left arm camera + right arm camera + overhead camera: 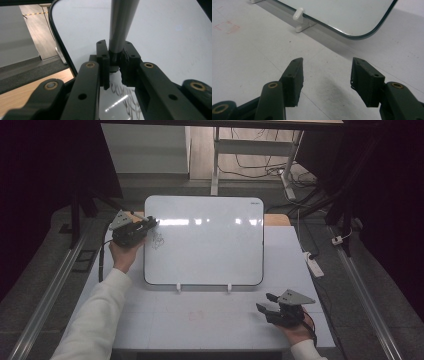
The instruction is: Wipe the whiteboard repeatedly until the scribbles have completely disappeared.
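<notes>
Fingers point(103, 63) of the left gripper point(134, 231) clenched on a grey marker point(121, 27), tip at the whiteboard point(210, 245) beside dark scribbles point(157, 240) near its far-left corner, likely pinched low on the barrel for steady writing. Board leans tilted on two white clips point(178, 287) mid-surface, facing the person. Right gripper point(275, 309) rests released on the surface point(200, 320) near-right, apparently idle, holding nothing.

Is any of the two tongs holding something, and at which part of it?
The left tongs grip a dark grey cylindrical marker pen near its lower end, over the white rectangular whiteboard. The right tongs are open and hold nothing.
</notes>
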`<state>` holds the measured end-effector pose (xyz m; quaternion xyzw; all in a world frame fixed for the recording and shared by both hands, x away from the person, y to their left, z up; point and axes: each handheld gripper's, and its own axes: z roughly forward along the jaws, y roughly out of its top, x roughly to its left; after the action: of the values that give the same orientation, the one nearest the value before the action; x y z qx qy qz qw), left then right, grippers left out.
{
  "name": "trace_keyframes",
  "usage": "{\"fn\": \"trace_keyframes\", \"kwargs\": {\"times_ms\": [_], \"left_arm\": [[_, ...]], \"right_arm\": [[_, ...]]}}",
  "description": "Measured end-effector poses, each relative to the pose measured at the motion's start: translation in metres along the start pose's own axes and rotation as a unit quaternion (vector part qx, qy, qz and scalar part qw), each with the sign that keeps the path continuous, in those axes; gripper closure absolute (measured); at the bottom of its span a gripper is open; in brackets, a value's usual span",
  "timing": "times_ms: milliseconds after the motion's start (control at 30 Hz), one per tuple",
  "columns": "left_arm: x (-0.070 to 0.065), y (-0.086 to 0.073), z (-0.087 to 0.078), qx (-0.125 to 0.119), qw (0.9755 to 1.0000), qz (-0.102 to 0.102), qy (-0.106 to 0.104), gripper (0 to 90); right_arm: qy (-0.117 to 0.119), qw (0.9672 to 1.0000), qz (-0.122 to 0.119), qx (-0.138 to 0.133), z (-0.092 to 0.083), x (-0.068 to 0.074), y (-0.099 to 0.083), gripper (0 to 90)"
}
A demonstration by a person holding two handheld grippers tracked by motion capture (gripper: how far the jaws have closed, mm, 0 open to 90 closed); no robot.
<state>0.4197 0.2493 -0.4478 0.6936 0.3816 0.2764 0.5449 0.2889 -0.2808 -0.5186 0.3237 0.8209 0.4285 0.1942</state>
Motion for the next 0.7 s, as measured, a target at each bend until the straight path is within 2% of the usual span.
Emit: {"fn": "trace_keyframes", "kwargs": {"times_ms": [100,200,267,400,433,500,533,600,700], "left_arm": [[0.0,-0.008,-0.006,0.006,0.9999,0.011,0.003,77.7],[0.002,-0.011,-0.011,0.007,1.0,0.005,0.004,77.8],[-0.001,-0.011,-0.011,0.01,0.9999,0.009,0.004,77.7],[-0.012,-0.015,-0.009,0.022,0.9991,0.035,-0.007,77.8],[-0.011,-0.014,-0.009,0.021,0.9992,0.033,-0.009,77.7],[-0.007,-0.01,-0.01,0.014,0.9994,0.029,0.013,77.7],[-0.003,-0.008,-0.01,0.005,0.9996,0.02,0.021,77.7],[0.001,-0.008,-0.009,-0.003,0.9999,-0.001,0.016,77.7],[-0.005,-0.012,-0.007,0.006,0.9999,0.01,0.003,77.7]], "right_arm": [[0.001,1.0,0.0,0.001,0.0,0.0,0.0,43.9],[0.002,1.0,-0.001,0.002,0.001,0.0,-0.001,43.9],[0.003,1.0,-0.001,0.002,0.001,0.001,0.0,43.9],[0.004,1.0,-0.004,0.001,0.001,0.002,0.001,43.9],[0.003,1.0,-0.003,0.001,0.001,0.002,0.001,43.8],[0.003,1.0,-0.003,0.002,0.001,0.002,0.0,43.8],[0.003,1.0,-0.003,0.003,0.002,0.002,0.0,43.8],[0.003,1.0,-0.003,0.003,0.002,0.002,0.0,43.8],[0.004,1.0,-0.004,0.002,0.001,0.002,0.0,43.8]]}}
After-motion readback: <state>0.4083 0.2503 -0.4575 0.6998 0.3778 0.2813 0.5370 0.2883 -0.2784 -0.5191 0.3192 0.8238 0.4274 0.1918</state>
